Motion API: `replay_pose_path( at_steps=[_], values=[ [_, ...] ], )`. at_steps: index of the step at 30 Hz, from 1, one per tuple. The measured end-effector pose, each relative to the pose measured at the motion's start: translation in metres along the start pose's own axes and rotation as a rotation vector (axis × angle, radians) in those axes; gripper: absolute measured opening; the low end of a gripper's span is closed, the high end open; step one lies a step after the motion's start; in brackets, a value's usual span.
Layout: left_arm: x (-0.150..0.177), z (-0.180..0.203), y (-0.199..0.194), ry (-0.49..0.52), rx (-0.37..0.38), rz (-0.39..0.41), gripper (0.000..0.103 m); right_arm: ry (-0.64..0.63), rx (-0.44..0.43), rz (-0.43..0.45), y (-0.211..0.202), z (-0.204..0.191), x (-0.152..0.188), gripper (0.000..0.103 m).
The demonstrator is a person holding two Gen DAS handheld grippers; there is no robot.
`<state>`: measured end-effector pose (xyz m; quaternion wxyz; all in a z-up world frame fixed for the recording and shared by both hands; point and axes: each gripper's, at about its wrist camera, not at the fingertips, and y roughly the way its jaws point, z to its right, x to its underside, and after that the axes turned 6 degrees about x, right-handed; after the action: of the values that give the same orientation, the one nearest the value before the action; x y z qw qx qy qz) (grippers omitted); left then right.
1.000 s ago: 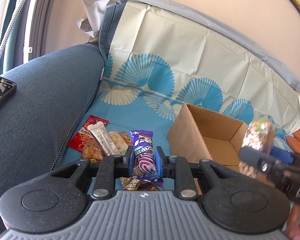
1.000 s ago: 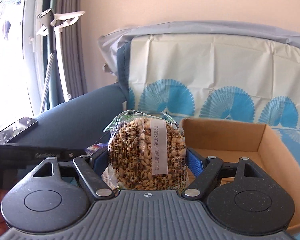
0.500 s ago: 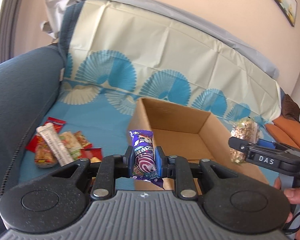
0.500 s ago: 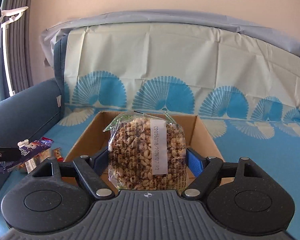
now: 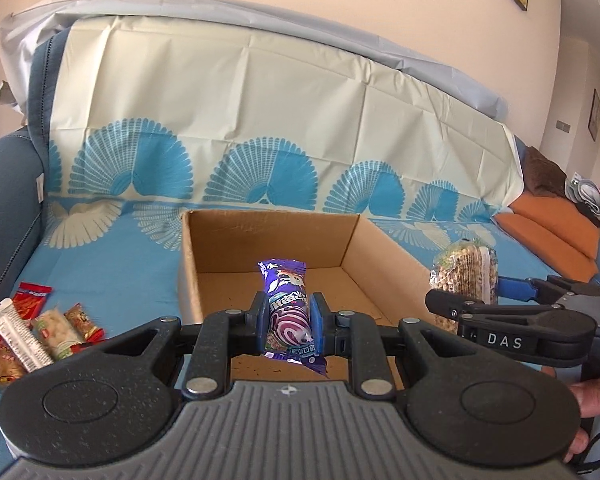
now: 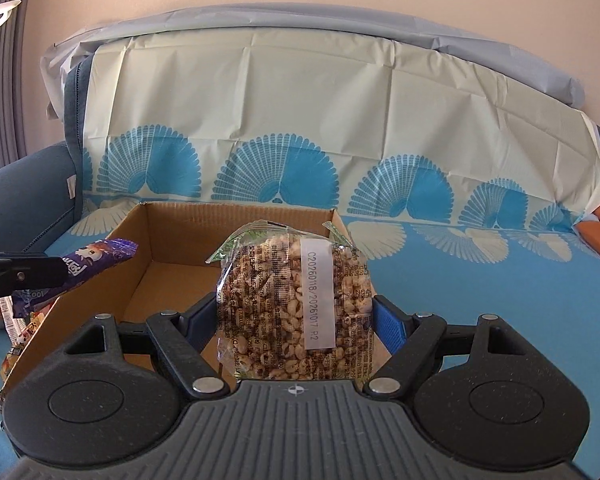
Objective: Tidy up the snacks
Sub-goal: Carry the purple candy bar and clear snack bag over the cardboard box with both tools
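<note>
Nearest the lens, left gripper (image 5: 287, 322) closed to a narrow gap on a purple bar (image 5: 286, 312), blue pads pressing both its sides, wrapper standing upright over the near part of the box (image 5: 384, 240). Off to the right, right gripper (image 6: 296, 316) spread wide yet clamped on a clear bag of puffed grain (image 6: 296, 308), held upright above the box's near right edge. Beyond both, open cardboard box on the blue patterned cover (image 5: 112, 272). At left, loose snacks (image 5: 36, 332) heaped on the cover beside the box. Farthest back, sofa backrest (image 5: 260, 92) draped in cream sheeting.
</note>
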<state>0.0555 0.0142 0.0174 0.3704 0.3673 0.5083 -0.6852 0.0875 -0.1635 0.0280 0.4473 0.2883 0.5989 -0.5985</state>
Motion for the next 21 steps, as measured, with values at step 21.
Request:
replay_pose_path(
  at_steps=[21],
  values=[
    [0.009,-0.003,-0.003,-0.068,0.038,-0.036,0.024,-0.060,0.011,0.012,0.004,-0.018,0.000,0.081]
  ],
)
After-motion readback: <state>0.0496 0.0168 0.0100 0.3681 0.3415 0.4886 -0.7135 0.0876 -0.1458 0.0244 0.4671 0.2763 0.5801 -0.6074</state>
